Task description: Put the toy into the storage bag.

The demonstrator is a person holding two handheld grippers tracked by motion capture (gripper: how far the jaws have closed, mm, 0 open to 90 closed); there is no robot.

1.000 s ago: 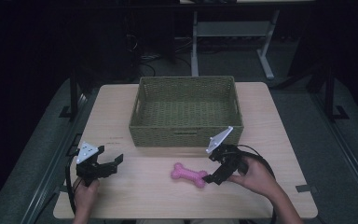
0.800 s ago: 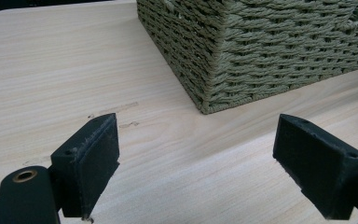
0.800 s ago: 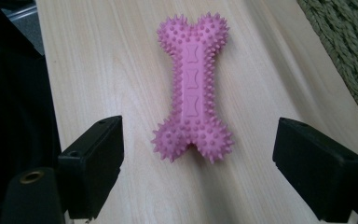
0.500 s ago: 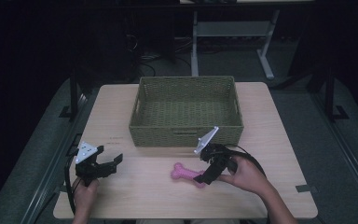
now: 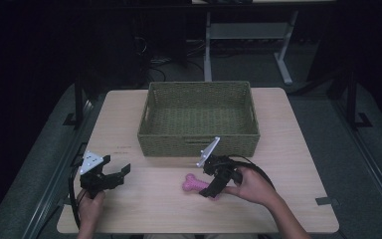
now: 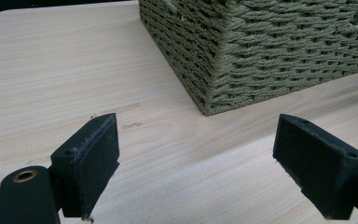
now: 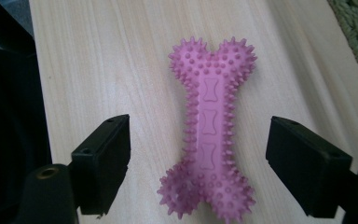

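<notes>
the right claw [image 7: 198,158] is straddling the spiky pink rubber bone-shaped toy [image 7: 209,130], its jaws spread to either side of the narrow shaft and not yet pressing on it; they have just been closing a little, with the toy lying between them. in the right gripper view the pads [image 7: 105,163] are lining up across the waist of the bone rather than its knobbly ends, probably because the slim middle is giving a surer pinch than the wide studded lobes. the toy is lying flat on the pale wooden counter [image 7: 98,70], lengthwise along the claw's line of sight, so the jaws are meeting it square.

in the high view the right claw [image 5: 214,186] is reaching in from the person's right hand [image 5: 251,185] and covering one end of the pink toy [image 5: 193,183], which is sitting just in front of the olive-green woven rectangular basket [image 5: 199,144], near its front wall but apart from it. the basket looks empty, so it is likely waiting as the place for the toy.

the left claw [image 5: 110,177] is resting at the counter's near left corner, well apart from the toy. in the left gripper view its jaws are standing wide with nothing between them, pointing at the basket's corner [image 6: 223,70], apparently idling out of the way.
</notes>
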